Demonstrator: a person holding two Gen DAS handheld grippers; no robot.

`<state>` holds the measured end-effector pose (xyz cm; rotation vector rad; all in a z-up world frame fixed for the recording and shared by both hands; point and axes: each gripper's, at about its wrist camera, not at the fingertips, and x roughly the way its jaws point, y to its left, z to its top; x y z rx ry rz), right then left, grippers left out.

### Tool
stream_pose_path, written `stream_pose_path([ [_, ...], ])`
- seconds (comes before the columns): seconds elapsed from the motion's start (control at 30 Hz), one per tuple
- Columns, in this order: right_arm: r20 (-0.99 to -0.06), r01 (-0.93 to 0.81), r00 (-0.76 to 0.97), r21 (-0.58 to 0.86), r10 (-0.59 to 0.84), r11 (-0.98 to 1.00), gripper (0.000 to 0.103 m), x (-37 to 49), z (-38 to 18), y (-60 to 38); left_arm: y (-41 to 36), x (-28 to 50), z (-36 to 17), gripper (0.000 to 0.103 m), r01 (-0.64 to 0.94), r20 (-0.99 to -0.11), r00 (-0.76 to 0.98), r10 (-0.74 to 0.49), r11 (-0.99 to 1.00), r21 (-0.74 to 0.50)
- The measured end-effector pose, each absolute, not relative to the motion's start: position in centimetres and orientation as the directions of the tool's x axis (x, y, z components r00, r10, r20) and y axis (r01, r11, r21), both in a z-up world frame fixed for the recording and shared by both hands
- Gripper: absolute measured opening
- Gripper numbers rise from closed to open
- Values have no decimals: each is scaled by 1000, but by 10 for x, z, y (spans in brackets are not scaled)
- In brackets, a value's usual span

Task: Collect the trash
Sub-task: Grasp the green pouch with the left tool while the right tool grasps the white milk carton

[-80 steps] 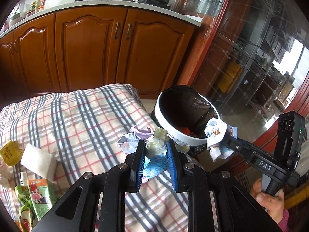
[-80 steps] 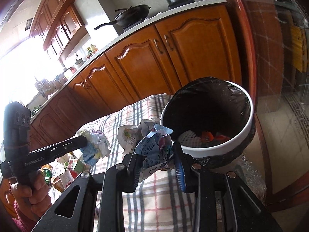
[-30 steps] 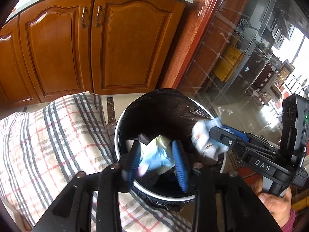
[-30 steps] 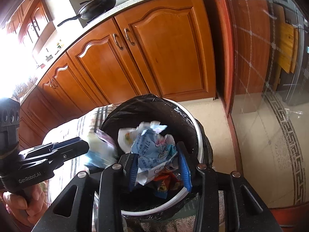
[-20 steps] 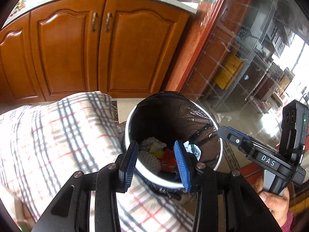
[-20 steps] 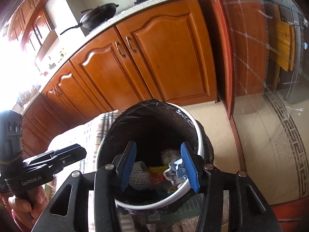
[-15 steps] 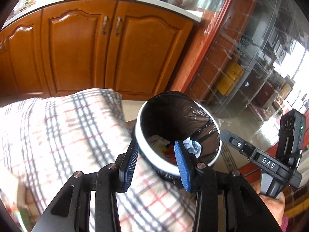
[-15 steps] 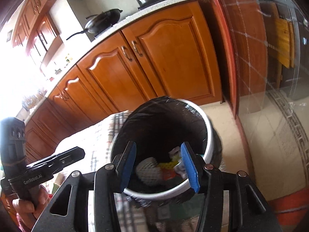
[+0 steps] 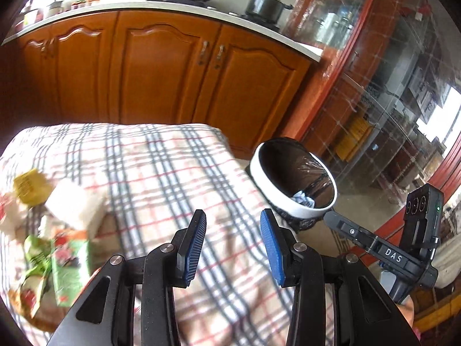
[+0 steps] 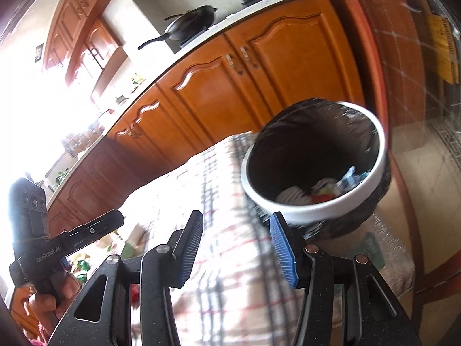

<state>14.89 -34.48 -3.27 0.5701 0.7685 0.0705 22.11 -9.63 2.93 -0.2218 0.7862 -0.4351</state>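
Crumpled yellow, white and green food wrappers [image 9: 49, 230] lie blurred at the left of the plaid-clothed worktop [image 9: 149, 173]. The left claw [image 9: 233, 242] gapes wide, holding nothing, over the cloth. Right of it, the white-rimmed, black-lined bin [image 9: 291, 201] holds crumpled paper; the right claw [image 10: 236, 239] gapes empty before it.

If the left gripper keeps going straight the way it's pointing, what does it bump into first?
Probably the checked cloth. The left gripper is open and empty, aimed across it; the trash bin sits off to its right. Depth is hard to judge.
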Motion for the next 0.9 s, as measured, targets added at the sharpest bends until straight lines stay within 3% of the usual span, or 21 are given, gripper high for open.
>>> stream_pose_path([
  [0.57,-625,-125,616,524,480,842,52,148,-37,-230,28,136,41,39,99,-665,686,-296,943,-317],
  [0.77,-630,-248,565,486,532,838,68,154,-33,-189,59,129,42,40,78,-691,671,-270,952,-297],
  [0.9,-641,-325,530,451,555,831,70,159,-33,-160,69,134,35,46,95,-726,639,-256,962,-256],
])
